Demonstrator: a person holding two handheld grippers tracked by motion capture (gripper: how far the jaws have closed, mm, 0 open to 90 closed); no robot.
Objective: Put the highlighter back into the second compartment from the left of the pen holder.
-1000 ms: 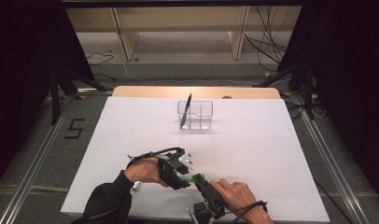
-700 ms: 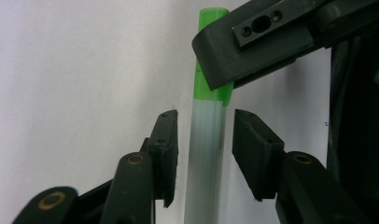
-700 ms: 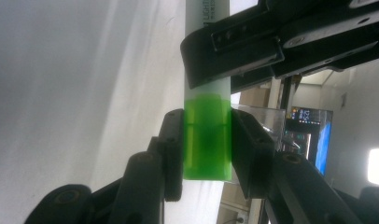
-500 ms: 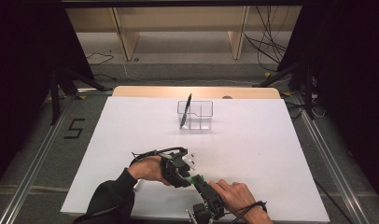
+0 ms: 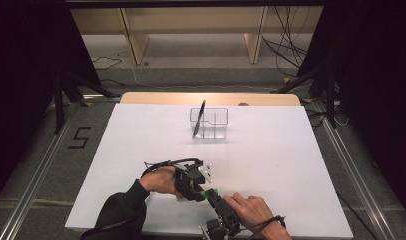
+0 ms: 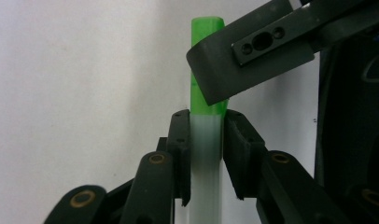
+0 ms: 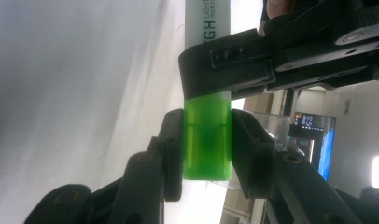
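Highlighter (image 6: 205,154) near the counter's six o'clock edge, white barrel clamped in left claw (image 6: 205,140); green cap (image 7: 207,140) clamped in right claw (image 7: 207,144); cap seemingly still seated, pulling apart left to do; white counter (image 5: 291,165) bare but for a clear organizer (image 5: 211,123) at twelve o'clock; dim room, shelving beyond.

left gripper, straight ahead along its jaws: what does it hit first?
Most likely the right gripper: its black jaw crosses the highlighter's green cap just past the left gripper, which grips the highlighter's white barrel. Exact depth is unclear.
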